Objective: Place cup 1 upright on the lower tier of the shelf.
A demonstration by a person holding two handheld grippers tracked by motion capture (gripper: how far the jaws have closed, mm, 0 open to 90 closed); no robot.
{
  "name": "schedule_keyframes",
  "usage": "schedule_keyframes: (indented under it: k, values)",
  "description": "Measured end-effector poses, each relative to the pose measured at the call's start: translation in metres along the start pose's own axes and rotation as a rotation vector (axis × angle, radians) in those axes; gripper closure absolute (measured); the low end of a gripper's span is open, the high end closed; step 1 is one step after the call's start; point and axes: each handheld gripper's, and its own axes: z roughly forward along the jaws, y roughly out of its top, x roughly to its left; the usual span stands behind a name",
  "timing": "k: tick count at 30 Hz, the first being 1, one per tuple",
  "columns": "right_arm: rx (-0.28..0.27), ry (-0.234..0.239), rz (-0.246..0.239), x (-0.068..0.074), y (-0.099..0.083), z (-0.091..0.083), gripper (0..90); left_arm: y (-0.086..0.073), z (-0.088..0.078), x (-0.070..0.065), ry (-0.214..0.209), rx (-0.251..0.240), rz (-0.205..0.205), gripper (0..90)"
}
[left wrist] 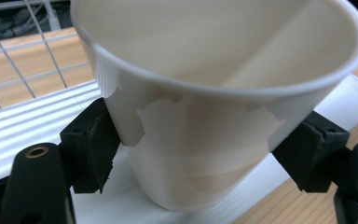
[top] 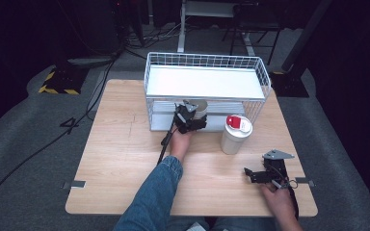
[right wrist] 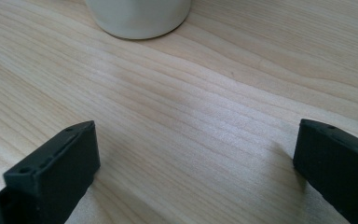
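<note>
**Cup sitting in the left jaws at the rack's lower shelf**

Cup position is the whole story here, so going near to far. In the left gripper view, the black pads are pressing on the white paper cup from both sides, low on its wall, so the left gripper is clamped on it. The cup is standing roughly upright with its mouth up and leaning a little toward the camera, long axis running bottom-to-top of the frame, wide rim filling the upper part. Its base is sitting on or just above the white ribbed shelf at the bottom; I can't tell if it's actually touching. Its outer skin is looking peeled in patches, so I'd guess it's flimsy and easy to crush.

In the high view, the left gripper is sitting at centre frame, right at the front opening of the white wire rack, with the cup poking up just behind it at the lower tier. So the cup is lying straight ahead of the fingers, between them, and the left hand is clearly the nearer one.

The right gripper is resting at lower right on the wooden table, well apart from the rack. In its own view the jaws are spread wide with nothing between them, just bare wood, and the base of the white container at the top edge. That's the red-lidded tub standing between the two grippers, right of centre.

My read: the next move depends on keeping that cup axis vertical while it's settling on the shelf.
</note>
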Motion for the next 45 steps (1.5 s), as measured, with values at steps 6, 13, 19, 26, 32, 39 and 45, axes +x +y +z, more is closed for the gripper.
schedule_keyframes:
  k: [6, 13, 19, 26, 32, 39, 45]
  values:
    - [0.000, 0.000, 0.000, 0.000, 0.000, 0.000, 0.5, 0.000, 0.000, 0.000, 0.001, 0.001, -0.005, 22.2]
    - [0.000, 0.000, -0.001, 0.000, 0.000, 0.000, 0.5, 0.002, 0.000, 0.001, -0.003, -0.016, -0.023, 15.8]
    - [0.000, 0.000, 0.000, 0.000, 0.000, 0.000, 0.5, 0.002, -0.003, 0.002, -0.017, -0.031, -0.032, 13.3]
    - [0.000, 0.000, 0.000, 0.000, 0.000, 0.000, 0.5, 0.001, -0.012, 0.001, -0.044, -0.047, -0.038, 9.5]
    - [0.000, 0.000, 0.000, 0.000, 0.000, 0.000, 0.5, -0.001, -0.026, 0.001, -0.053, -0.063, -0.031, 8.2]
    - [0.000, 0.002, -0.001, 0.000, 0.000, 0.000, 0.5, -0.004, -0.048, 0.004, -0.075, -0.081, -0.033, 8.5]
    - [0.000, 0.002, -0.001, 0.000, 0.000, 0.000, 0.5, -0.003, -0.075, 0.008, -0.099, -0.098, -0.024, 8.7]
